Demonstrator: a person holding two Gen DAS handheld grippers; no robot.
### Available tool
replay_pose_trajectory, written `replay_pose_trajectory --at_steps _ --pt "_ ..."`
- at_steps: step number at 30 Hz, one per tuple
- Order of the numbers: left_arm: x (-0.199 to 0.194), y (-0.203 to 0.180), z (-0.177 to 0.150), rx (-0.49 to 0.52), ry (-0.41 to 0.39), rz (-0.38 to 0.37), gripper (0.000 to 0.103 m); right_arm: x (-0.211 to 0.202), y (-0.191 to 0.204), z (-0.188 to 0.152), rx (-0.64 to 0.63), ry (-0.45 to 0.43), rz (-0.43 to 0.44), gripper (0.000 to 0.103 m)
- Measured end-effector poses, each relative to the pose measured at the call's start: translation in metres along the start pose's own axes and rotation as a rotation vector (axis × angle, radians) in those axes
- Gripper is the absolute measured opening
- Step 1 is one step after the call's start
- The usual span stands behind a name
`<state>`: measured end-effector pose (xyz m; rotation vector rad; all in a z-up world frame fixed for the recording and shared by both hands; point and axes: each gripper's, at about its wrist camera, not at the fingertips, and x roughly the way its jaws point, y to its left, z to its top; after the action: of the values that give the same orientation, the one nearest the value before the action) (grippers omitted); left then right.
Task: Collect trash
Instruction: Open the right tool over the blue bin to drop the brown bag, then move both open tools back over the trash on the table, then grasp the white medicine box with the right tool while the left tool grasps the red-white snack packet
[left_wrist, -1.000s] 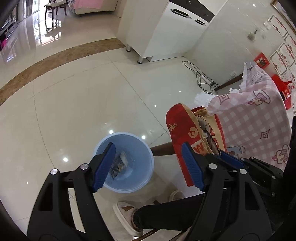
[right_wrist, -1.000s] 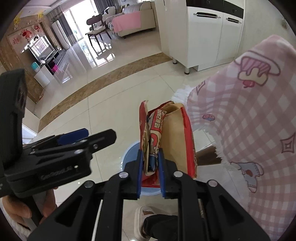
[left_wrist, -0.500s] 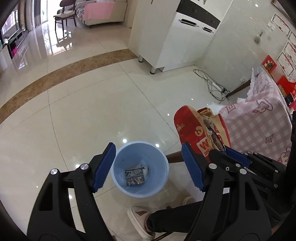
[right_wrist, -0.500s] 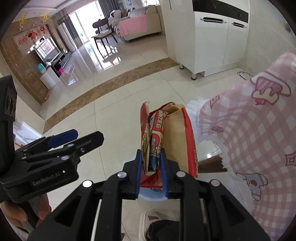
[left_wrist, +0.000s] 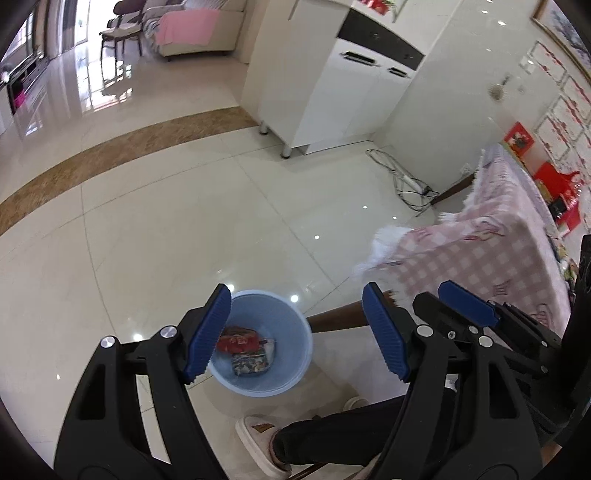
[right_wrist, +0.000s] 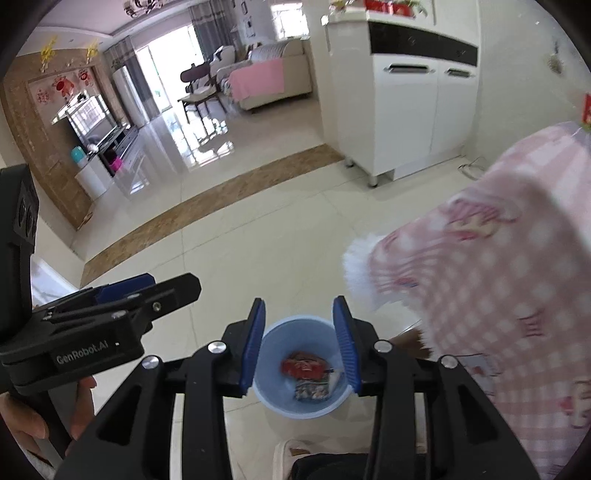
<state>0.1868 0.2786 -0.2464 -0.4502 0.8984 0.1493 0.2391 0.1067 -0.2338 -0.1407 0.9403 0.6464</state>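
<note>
Low in the frame, a blue bin (right_wrist: 303, 400) on the pale floor holds a red snack bag (right_wrist: 303, 367) and what looks like a second, darker wrapper (right_wrist: 312, 390). The right gripper (right_wrist: 301, 345) hangs above it, jaws opening, nothing between them. The left gripper (left_wrist: 295, 334) gapes wide, empty.

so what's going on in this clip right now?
A person with a gripper in each hand is binning trash. The right gripper hangs over the blue bin on the tiled floor, jaws opening with nothing between them. A red snack packet lies in the bin beside another wrapper. The left gripper is open and empty, also above the bin. The table with the pink checked tablecloth stands just to the right.
</note>
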Motion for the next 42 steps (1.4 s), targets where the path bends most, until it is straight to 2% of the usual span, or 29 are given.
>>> replay_pose_trajectory --at_steps 6,11,15,21,29,32,35,39,40,42 --pt "-0.034 -0.044 0.011 0.109 -0.078 -0.054 0.073 -0.058 -0.017 0.005 0.029 -0.113 -0.051 0.038" --pt "-0.074 -0.102 0.018 0.232 -0.167 -0.141 0.073 -0.129 -0.036 0.007 0.057 -0.253 -0.095 0.042" --pt "-0.093 -0.151 0.016 0.313 -0.204 -0.213 0.075 -0.184 -0.067 -0.006 0.115 -0.340 -0.155 0.044" --pt "-0.096 -0.248 -0.006 0.434 -0.173 -0.368 0.075 -0.253 -0.139 -0.052 0.265 -0.427 -0.315 0.046" --pt "-0.071 -0.372 -0.057 0.570 -0.074 -0.492 0.075 -0.322 -0.257 -0.157 0.575 -0.453 -0.510 0.046" --pt "-0.059 -0.407 -0.073 0.611 -0.041 -0.510 0.075 -0.333 -0.295 -0.193 0.690 -0.450 -0.529 0.046" --pt "-0.044 -0.433 -0.087 0.648 -0.008 -0.497 0.075 -0.336 -0.327 -0.213 0.787 -0.444 -0.519 0.047" --pt "-0.026 -0.456 -0.097 0.665 0.038 -0.479 0.075 -0.334 -0.365 -0.222 0.893 -0.431 -0.439 0.047" --pt "-0.025 -0.456 -0.098 0.665 0.041 -0.478 0.075 -0.333 -0.375 -0.223 0.921 -0.444 -0.384 0.047" --pt "-0.015 -0.463 -0.099 0.663 0.064 -0.466 0.075 -0.331 -0.384 -0.215 0.946 -0.448 -0.340 0.047"
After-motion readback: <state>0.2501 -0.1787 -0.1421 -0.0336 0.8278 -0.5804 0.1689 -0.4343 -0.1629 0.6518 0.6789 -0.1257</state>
